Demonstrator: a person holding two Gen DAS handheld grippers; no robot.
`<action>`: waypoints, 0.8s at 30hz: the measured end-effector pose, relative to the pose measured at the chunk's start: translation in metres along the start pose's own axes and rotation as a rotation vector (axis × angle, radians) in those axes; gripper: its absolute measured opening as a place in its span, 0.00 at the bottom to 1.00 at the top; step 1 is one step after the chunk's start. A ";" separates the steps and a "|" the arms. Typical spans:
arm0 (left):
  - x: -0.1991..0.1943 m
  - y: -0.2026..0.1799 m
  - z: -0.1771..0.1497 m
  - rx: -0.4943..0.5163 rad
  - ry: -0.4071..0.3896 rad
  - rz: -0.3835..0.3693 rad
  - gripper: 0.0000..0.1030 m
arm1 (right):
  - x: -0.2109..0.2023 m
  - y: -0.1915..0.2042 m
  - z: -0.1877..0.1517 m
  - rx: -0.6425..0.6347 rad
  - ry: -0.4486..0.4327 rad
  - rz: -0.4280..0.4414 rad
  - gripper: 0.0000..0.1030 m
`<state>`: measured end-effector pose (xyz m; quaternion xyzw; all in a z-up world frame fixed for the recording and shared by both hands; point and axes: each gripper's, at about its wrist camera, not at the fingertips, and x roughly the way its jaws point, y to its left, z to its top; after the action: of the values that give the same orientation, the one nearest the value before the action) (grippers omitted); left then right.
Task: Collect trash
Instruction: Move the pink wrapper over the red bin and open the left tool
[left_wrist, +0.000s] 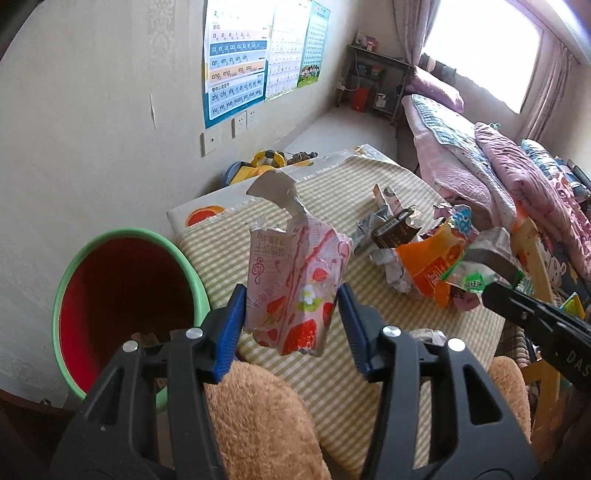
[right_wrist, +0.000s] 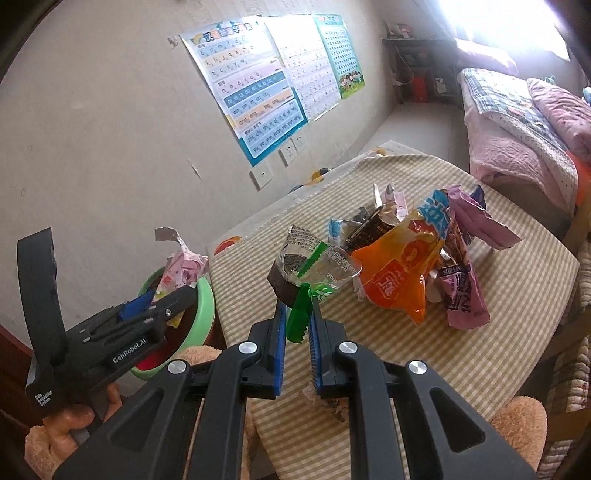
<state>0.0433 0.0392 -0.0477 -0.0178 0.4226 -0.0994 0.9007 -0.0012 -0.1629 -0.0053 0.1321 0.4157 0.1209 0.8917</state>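
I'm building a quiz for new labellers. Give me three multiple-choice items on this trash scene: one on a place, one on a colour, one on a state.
1. Where is the bin?
A. beside the table, by the wall
B. on the bed
C. on the table

2. What colour is the bin's rim?
A. blue
B. green
C. black

3. What does the right claw do?
A. stands open, empty
B. clamps a plush toy
C. pinches a green-edged clear wrapper

Key: 1 A, it stands off the striped table's edge, near the wall. 2 B, green rim, red inside. 3 C, the pads meet on the wrapper's green strip.
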 end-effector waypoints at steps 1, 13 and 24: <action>0.000 0.001 -0.001 0.000 0.002 0.000 0.47 | 0.000 0.002 0.000 -0.004 0.000 0.000 0.10; -0.001 0.012 -0.005 -0.020 0.017 0.015 0.47 | 0.001 0.015 -0.002 -0.045 0.000 0.001 0.10; -0.001 0.028 -0.007 -0.054 0.013 0.039 0.48 | 0.008 0.040 0.001 -0.093 0.011 0.044 0.10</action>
<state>0.0420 0.0670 -0.0546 -0.0334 0.4310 -0.0704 0.8990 0.0002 -0.1229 0.0032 0.0992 0.4116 0.1604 0.8916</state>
